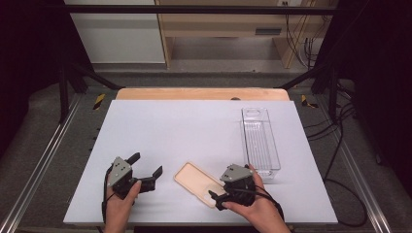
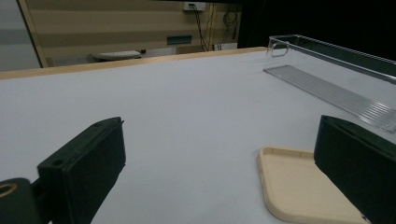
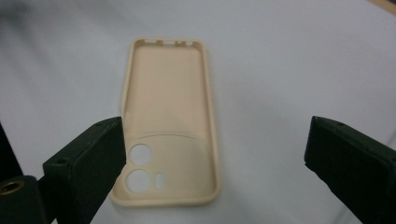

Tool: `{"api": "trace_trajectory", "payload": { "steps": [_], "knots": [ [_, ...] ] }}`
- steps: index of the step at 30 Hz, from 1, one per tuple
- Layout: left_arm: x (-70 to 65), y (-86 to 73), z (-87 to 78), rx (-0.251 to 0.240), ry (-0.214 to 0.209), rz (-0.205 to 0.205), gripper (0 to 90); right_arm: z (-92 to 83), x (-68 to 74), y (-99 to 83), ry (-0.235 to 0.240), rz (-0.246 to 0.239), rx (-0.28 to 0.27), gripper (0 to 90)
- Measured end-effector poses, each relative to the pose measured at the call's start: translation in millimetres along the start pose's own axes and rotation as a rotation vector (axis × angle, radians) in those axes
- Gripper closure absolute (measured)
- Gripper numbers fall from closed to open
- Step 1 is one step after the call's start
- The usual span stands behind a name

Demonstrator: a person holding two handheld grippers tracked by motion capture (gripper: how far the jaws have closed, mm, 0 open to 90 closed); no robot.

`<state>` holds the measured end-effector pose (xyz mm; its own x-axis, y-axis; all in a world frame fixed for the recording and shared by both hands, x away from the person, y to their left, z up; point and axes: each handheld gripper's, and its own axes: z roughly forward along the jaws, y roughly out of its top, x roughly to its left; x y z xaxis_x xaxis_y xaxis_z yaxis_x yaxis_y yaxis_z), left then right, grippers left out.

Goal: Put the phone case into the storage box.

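1 beige phone case [image 1: 197, 183] is seen lying flat on the white table [image 1: 184, 131], hollow side up, and it serves as the landmark here. 1 clear plastic bin [image 1: 261, 141] is counted, standing just beyond and to the right of the case. 2 grippers are counted. The left gripper [image 1: 145, 167] is held to the left of the case, apart from it, its jaws spread wide with nothing between them. The right gripper [image 1: 217, 199] is held at the near right end of the case, over its camera-hole end; in the right gripper view its jaws are spread wide to either side of the case [image 3: 168, 126] and are not pressed on it. 3 cutouts are counted in that end. In the high view the near end of the case is hidden by the right gripper and hand. In the left gripper view the case [image 2: 303, 186] is cut off by the right-hand jaw, and the bin [image 2: 336, 79] by the frame edge.
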<state>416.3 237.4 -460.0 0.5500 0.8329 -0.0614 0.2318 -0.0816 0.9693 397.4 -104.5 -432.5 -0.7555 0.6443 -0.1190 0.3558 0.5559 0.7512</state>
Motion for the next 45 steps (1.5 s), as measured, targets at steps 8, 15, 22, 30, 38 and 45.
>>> {"api": "trace_trajectory", "payload": {
  "steps": [8, 15, 22, 30, 38, 45],
  "knots": [
    [1.4, -0.8, -1.2, 0.001, -0.003, 0.000, 2.2, 18.2, 14.6, 4.4, 0.064, -0.031, 0.086, 17.3],
    [-2.4, 0.1, 0.9, 0.012, -0.012, 0.024, 2.3, 21.6, 25.2, 1.9, 0.098, -0.028, 0.115, 29.5],
    [-6.3, 0.2, 2.6, 0.017, -0.020, 0.041, 2.4, 25.7, 33.9, -1.8, 0.141, -0.030, 0.155, 50.7],
    [-9.4, 0.3, 3.6, 0.023, -0.026, 0.060, 2.5, 31.7, 39.8, -8.1, 0.172, -0.011, 0.187, 65.1],
    [-10.6, 0.4, 4.0, 0.022, -0.028, 0.063, 2.6, 33.7, 41.7, -9.1, 0.180, -0.004, 0.196, 75.8],
    [-11.4, 0.5, 4.2, 0.024, -0.031, 0.068, 2.7, 34.4, 42.5, -11.1, 0.176, -0.023, 0.194, 82.9]
  ]
}}
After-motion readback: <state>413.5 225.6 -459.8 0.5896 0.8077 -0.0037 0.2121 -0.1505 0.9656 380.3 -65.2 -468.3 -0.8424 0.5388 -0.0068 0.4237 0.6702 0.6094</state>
